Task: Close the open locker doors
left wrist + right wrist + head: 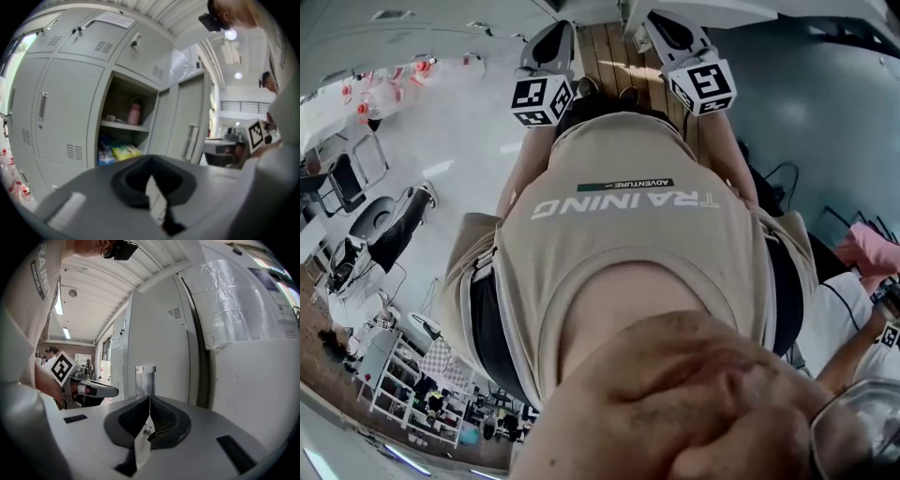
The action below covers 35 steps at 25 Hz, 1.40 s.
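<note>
In the left gripper view, one grey locker (126, 122) stands open with its door (187, 122) swung out to the right, handle (190, 140) facing me. A pink bottle (134, 114) is on its shelf and snack packets (117, 152) lie below. My left gripper (151, 161) is shut and empty, some way short of the locker. My right gripper (150, 399) is also shut and empty, pointing at the open door (159, 333) and its metal handle (145, 380). The head view shows both grippers, left (548, 56) and right (680, 42), held out above my shirt.
Closed lockers (61, 108) fill the wall left of and above the open one. A plastic-wrapped white panel (234, 301) stands right of the door. The left gripper (93, 389) shows at the right gripper view's left. A person (862, 309) sits at the right.
</note>
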Tool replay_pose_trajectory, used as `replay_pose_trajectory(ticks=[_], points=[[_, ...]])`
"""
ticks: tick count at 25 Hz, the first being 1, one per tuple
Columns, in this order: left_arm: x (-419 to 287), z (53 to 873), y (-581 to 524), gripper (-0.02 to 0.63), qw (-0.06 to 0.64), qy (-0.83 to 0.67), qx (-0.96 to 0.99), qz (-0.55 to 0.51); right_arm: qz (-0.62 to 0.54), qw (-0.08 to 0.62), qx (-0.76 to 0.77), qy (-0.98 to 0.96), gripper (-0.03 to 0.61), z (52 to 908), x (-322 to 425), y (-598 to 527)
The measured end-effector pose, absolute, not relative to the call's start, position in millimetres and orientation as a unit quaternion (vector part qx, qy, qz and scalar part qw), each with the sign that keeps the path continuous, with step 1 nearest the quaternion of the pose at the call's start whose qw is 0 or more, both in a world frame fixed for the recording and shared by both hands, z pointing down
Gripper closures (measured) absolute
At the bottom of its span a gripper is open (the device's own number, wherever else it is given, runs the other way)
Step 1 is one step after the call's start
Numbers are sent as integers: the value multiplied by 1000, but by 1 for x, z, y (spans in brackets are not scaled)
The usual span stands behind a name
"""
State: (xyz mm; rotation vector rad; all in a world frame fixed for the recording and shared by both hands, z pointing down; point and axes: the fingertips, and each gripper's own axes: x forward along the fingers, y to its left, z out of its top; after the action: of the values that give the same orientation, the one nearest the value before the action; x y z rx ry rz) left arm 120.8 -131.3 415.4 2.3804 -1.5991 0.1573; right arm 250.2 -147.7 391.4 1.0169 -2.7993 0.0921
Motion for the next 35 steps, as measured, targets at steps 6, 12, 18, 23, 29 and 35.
replay_pose_trajectory(ticks=[6, 12, 18, 23, 29, 35], points=[[91, 404, -136, 614, 127, -564, 815, 40, 25, 90, 324, -941, 563, 384, 214, -149], [50, 395, -151, 614, 117, -582, 804, 29, 23, 94, 314, -944, 563, 378, 173, -161], [23, 398, -163, 614, 119, -581, 805, 27, 24, 95, 309, -946, 563, 377, 133, -179], [7, 397, -177, 614, 114, -574, 811, 23, 24, 97, 313, -944, 563, 375, 109, -195], [-14, 397, -192, 614, 111, -569, 814, 20, 18, 100, 320, -942, 563, 374, 87, -215], [-26, 395, -204, 614, 110, -574, 811, 19, 15, 100, 322, -941, 563, 374, 77, -236]])
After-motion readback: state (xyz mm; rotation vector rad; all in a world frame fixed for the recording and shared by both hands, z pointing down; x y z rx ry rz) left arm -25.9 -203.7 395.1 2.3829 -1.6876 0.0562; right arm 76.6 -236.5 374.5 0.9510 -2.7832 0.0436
